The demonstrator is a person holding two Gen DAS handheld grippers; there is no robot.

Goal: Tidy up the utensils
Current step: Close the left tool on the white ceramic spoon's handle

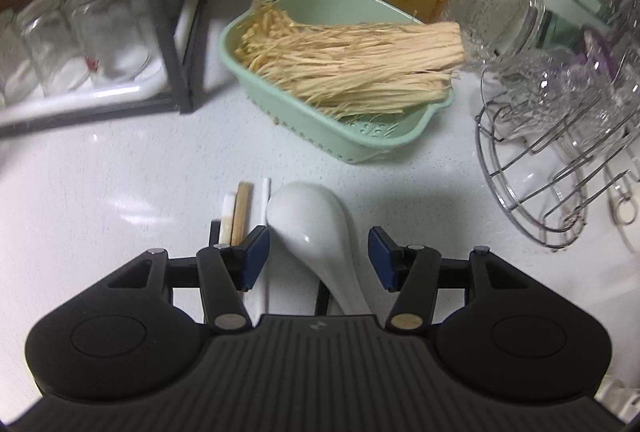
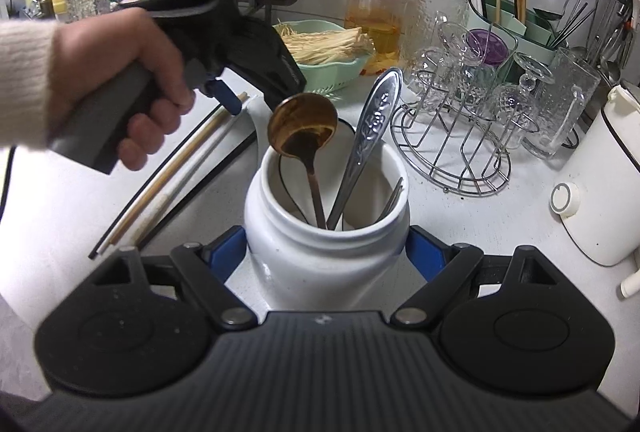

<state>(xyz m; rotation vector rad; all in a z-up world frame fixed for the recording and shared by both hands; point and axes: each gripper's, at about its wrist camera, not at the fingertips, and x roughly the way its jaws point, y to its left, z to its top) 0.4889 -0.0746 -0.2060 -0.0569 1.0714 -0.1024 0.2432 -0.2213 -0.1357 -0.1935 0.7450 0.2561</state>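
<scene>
A white ceramic spoon (image 1: 312,228) lies on the white counter between the blue pads of my left gripper (image 1: 320,256). The jaws stand open around it, and the right pad is clearly apart from it. Several chopsticks (image 1: 240,212) lie just left of the spoon. My right gripper (image 2: 326,252) is shut on a white ceramic jar (image 2: 320,256). In the jar stand a brown wooden spoon (image 2: 304,124), a patterned metal spoon (image 2: 372,124) and a fork (image 2: 394,196). Beyond the jar, a hand (image 2: 132,80) holds the left gripper over the chopsticks (image 2: 180,168).
A green colander (image 1: 360,140) of enoki mushrooms sits behind the spoon. A wire rack (image 1: 540,184) of glasses stands to the right. Behind are a red-lidded jar (image 2: 378,16), a green utensil holder (image 2: 516,22) and a white kettle (image 2: 600,172). Glass jars (image 1: 80,32) fill a shelf at left.
</scene>
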